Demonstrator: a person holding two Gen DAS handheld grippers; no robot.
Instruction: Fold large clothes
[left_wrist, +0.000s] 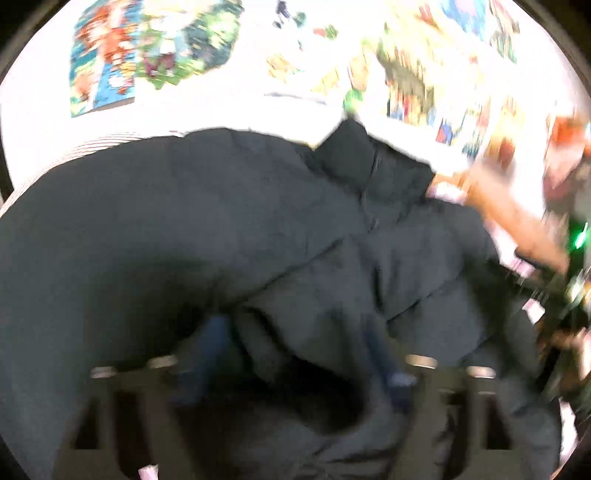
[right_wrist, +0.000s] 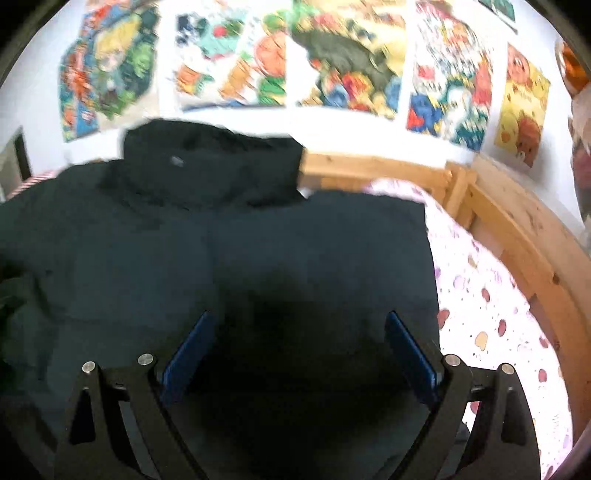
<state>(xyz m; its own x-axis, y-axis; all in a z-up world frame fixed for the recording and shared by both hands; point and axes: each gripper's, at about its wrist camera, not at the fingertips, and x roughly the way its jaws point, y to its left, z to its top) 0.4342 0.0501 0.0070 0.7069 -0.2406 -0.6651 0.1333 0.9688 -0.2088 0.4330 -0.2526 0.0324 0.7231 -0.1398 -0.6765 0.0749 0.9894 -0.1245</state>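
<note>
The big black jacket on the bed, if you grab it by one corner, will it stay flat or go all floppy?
Probably floppy: the jacket already lies in soft folds and bulges. It looks puffy, so likely light for its bulk. Its smooth fabric might slip between the open right gripper pads.

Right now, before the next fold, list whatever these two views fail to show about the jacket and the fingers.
- Jacket hem and sleeves: both views, cut off by the frame edges and covered by the fingers.
- Left fingers: left view, smeared by blur; spread wide, fabric bunched between them, contact unclear.
- Right fingers: right view, spread over the jacket; contact unclear.
- Bed sheet under the jacket: hidden.
</note>
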